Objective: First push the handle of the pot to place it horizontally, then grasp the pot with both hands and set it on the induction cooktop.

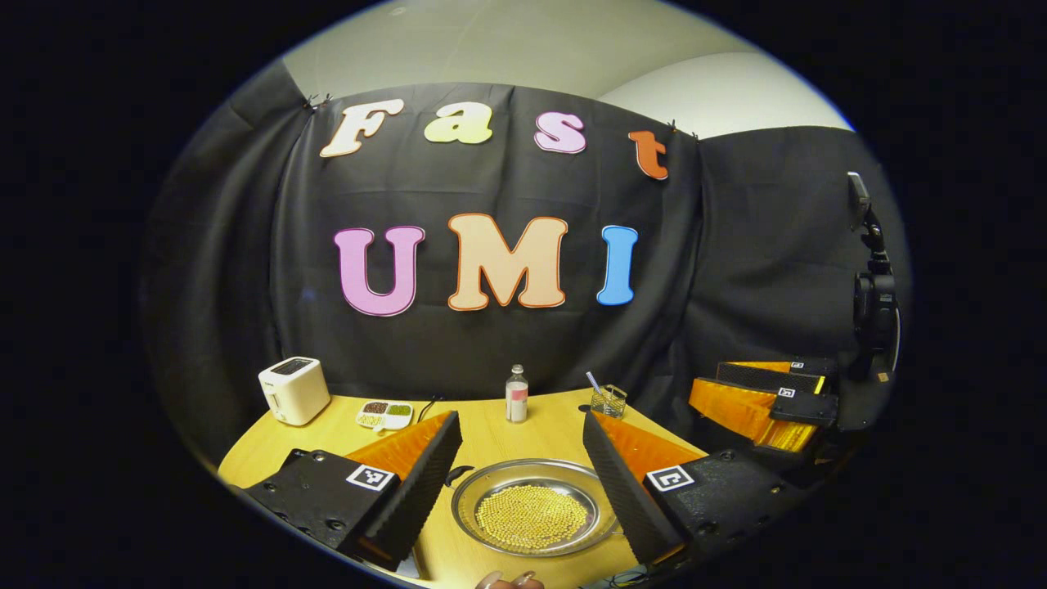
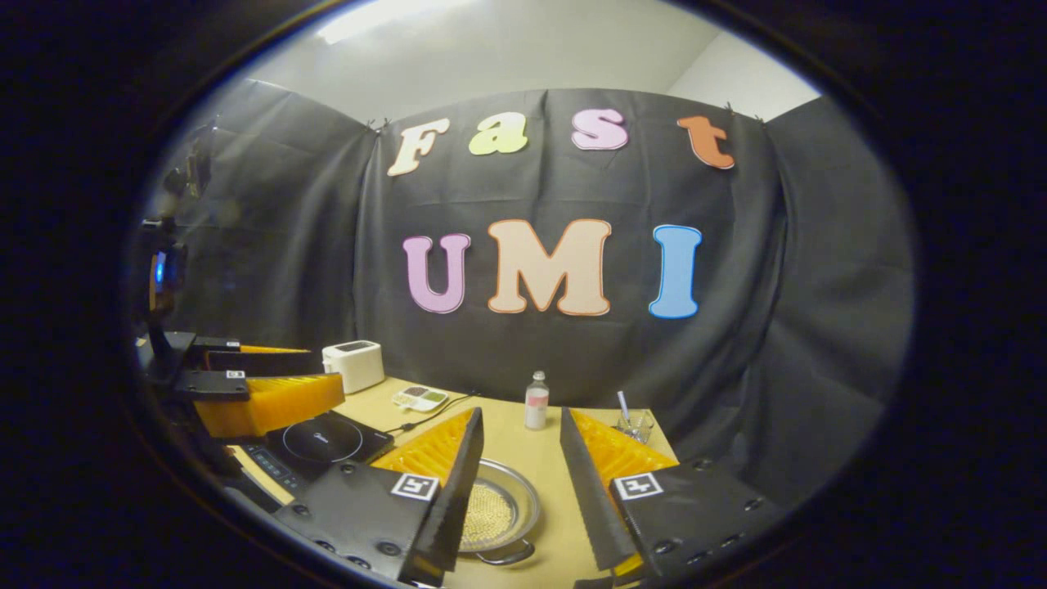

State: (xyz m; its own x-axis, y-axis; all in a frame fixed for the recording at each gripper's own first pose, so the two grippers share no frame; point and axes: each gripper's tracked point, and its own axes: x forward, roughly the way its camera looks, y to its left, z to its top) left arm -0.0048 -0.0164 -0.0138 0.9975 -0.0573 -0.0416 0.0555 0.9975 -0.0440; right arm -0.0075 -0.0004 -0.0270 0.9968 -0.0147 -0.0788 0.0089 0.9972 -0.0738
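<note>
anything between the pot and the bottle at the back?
Nothing: in the left gripper view, bare tabletop runs from the pot to the bottle. The right gripper view agrees.

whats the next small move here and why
Probably lower the right gripper toward the pot and nudge its handle sideways. Both grippers hang open above the table, the left gripper framing the pot, nothing is held, and the handle points toward the camera rather than lying across. The induction cooktop waits left.
</note>
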